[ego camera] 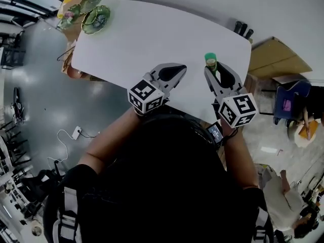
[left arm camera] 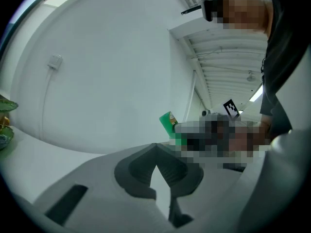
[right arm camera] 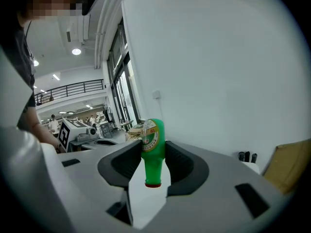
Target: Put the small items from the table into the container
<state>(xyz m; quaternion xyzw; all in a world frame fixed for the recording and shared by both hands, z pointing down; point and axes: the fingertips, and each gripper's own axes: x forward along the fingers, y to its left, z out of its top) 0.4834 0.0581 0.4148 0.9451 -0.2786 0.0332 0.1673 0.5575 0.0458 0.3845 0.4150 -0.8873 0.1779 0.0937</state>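
From the head view, I stand at the near edge of the white table (ego camera: 136,39) with both grippers over it. My right gripper (ego camera: 215,75) has a small green bottle (ego camera: 211,61) between its jaws, near the table's right end. My left gripper (ego camera: 172,75) sits beside it, a little apart, with nothing in it that I can see. At the far left corner are some green glass dishes (ego camera: 95,18), well away from the bottle. I take one of them to be the container, though I cannot be sure. A few dark small things (ego camera: 242,28) sit at the far right corner, and whether they are on the table or just past it I cannot tell. The rest of the tabletop looks bare.

In the left gripper view, my jaws are drawn together, the tips meeting, and they grip nothing. The green bottle shows beyond them to the right, and the edge of the green dishes peeks in at far left.

In the right gripper view, the jaws are closed part-way onto the bottle, pressing its labelled body from both sides. The neck and cap point back toward the camera.

As I judge it, the task is mid-way on this item. The bottle is picked up but not yet delivered. I have to carry it across to the dishes and release it there, then see whether the dark things need collecting.
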